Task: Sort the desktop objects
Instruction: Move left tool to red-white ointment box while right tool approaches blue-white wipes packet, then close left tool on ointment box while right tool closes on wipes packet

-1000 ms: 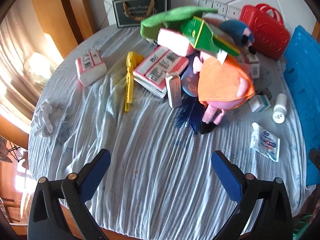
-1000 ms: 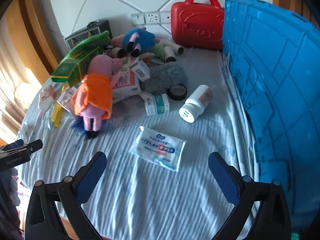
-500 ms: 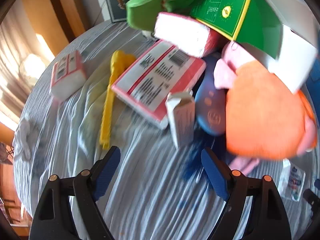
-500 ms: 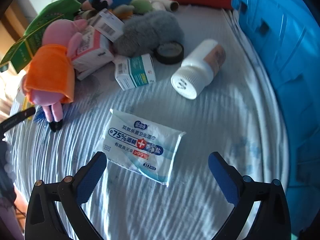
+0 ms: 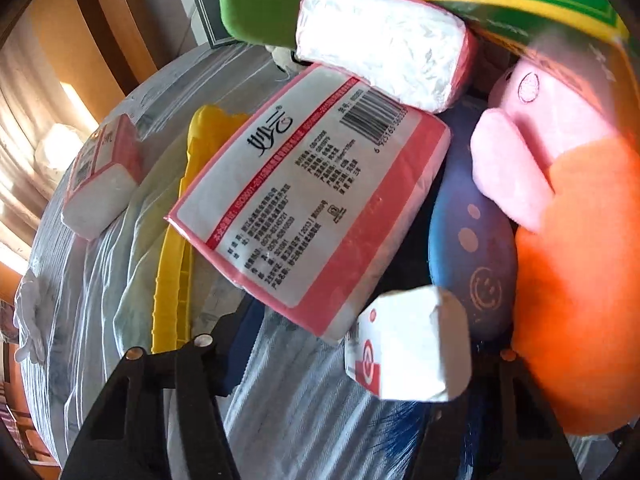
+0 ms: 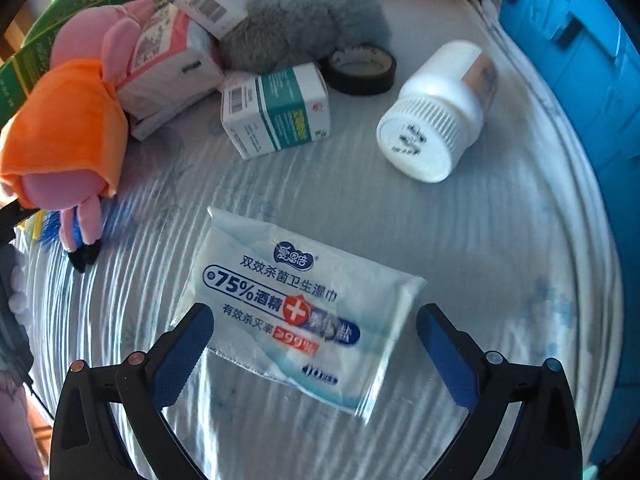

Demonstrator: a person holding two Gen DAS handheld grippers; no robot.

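My left gripper point(image 5: 352, 356) is open, low against the pile. A small white and red box point(image 5: 406, 346) stands between its jaws, and a large pink tissue pack point(image 5: 312, 204) lies just beyond it. An orange and pink pig plush point(image 5: 576, 264) is at the right. My right gripper point(image 6: 314, 340) is open and straddles a pale blue wet-wipe packet point(image 6: 296, 312) lying flat on the striped cloth. Neither gripper touches its object as far as I can tell.
A yellow plastic piece point(image 5: 176, 240) and a small tissue pack point(image 5: 100, 184) lie at the left. A white bottle point(image 6: 436, 116), a teal medicine box point(image 6: 276, 108), a tape roll point(image 6: 362, 68), a grey furry toy point(image 6: 304, 20) and a blue bin point(image 6: 600, 80) are ahead.
Both grippers have moved forward and down. The left one has closed in on the small box at the pile. The right one has come down over the wet-wipe packet.
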